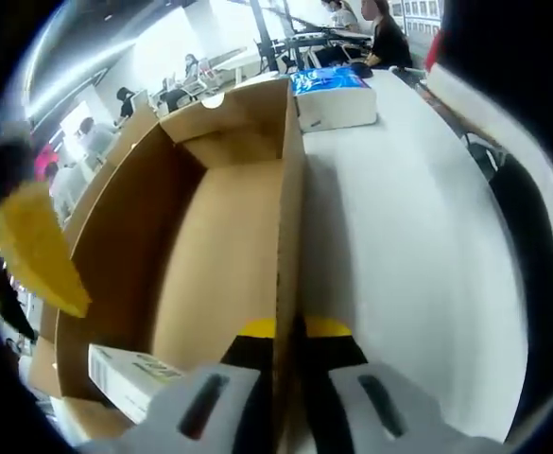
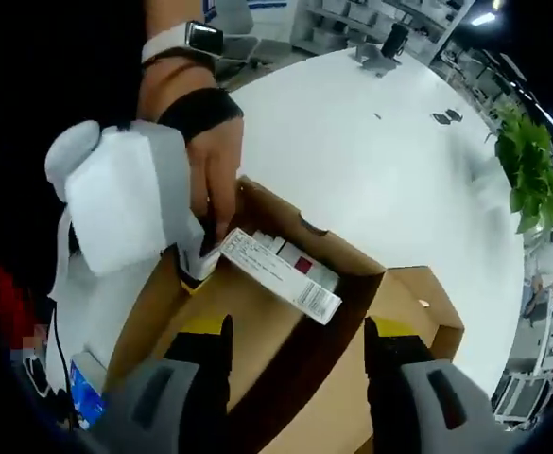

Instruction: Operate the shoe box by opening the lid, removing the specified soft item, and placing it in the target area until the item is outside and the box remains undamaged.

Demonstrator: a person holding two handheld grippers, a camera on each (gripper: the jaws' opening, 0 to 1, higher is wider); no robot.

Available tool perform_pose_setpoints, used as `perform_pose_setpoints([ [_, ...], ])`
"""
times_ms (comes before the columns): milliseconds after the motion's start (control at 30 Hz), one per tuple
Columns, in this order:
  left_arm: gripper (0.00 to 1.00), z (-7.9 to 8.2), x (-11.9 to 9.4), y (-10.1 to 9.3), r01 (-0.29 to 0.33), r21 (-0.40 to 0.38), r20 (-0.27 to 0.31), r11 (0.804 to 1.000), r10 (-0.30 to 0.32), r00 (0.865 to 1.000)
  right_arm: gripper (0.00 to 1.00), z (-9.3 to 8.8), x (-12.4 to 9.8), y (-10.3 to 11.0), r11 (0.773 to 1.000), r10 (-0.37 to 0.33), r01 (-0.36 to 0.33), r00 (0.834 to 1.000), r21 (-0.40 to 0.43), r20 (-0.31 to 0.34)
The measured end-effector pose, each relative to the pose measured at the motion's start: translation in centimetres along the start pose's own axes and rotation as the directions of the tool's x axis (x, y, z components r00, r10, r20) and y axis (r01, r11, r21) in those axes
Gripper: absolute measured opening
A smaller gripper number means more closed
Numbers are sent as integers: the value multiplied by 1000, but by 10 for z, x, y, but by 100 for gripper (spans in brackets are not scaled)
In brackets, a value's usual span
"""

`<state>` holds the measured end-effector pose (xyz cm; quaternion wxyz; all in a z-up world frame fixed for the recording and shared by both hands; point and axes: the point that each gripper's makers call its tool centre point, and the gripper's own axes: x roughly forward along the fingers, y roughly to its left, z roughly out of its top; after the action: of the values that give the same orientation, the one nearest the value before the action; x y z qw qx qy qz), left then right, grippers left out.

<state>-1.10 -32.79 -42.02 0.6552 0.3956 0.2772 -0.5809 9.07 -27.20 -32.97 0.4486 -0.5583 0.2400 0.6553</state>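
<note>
In the left gripper view, the left tongs (image 1: 290, 331) are closed down onto the right side wall of the open cardboard shoe box (image 1: 229, 246), one yellow-tipped jaw inside and one outside, pinching the wall. The box sits on a white worktop (image 1: 418, 236). A small white carton (image 1: 129, 375) lies in the near left corner of the box. A yellow soft item (image 1: 35, 251) shows at the left, blurred. A white and blue box (image 1: 337, 95) stands on the worktop beyond.

In the right gripper view, the right tongs (image 2: 295, 345) are spread wide above the box, holding nothing.
</note>
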Motion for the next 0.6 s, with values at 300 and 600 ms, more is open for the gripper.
perform_pose_setpoints([
  [300, 3, 3, -5, 5, 0, 6, 1, 1000, 0, 1000, 54, 9, 25, 0, 997, 61, -62, 998, -40, -24],
  [600, 3, 2, -3, 6, -2, 2, 1, 1000, 2, 1000, 44, -2, 36, -2, 992, 110, -114, 991, -57, -77],
])
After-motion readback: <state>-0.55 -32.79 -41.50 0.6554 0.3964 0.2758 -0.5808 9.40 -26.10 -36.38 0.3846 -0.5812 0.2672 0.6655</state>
